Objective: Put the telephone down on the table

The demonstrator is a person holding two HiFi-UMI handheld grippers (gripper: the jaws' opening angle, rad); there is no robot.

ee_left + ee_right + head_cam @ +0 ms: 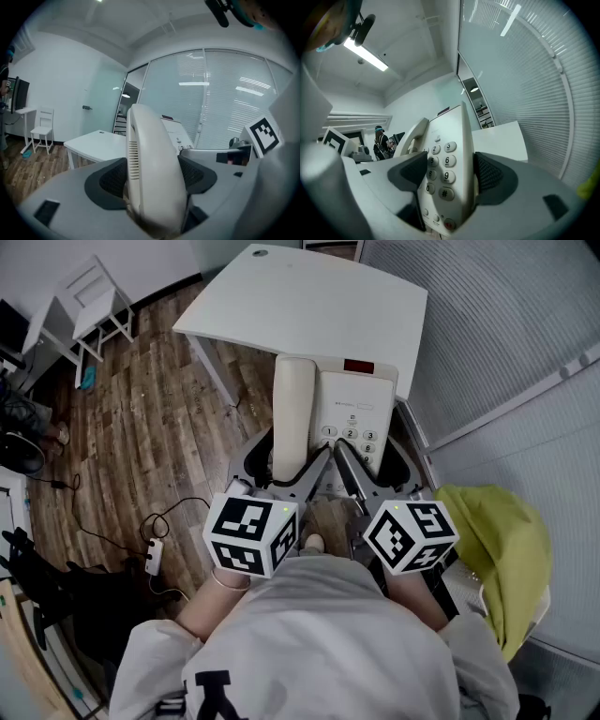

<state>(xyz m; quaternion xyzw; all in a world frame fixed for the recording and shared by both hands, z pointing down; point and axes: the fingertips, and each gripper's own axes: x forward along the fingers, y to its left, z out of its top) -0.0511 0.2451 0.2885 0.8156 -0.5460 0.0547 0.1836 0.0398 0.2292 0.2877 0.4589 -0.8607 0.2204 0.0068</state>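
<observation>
One telephone (pixel 352 399), its single handset (pixel 292 409) cradled, is held in the air by two grippers, left gripper (pixel 286 465) clamped wide on the handset side, right gripper (pixel 375 462) across the keypad side, at the near edge of one white table (pixel 309 306) whose broad top stretches beyond.

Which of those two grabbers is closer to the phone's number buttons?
Right. The right gripper is clamped on the telephone base, one pad right against the number buttons. The left gripper is clamped on the handset, beside the buttons' left.

Office: glass partitions (pixel 506 343) with blinds, white table (pixel 309 306), white chair (pixel 94 296), strip light (pixel 365 54).
</observation>
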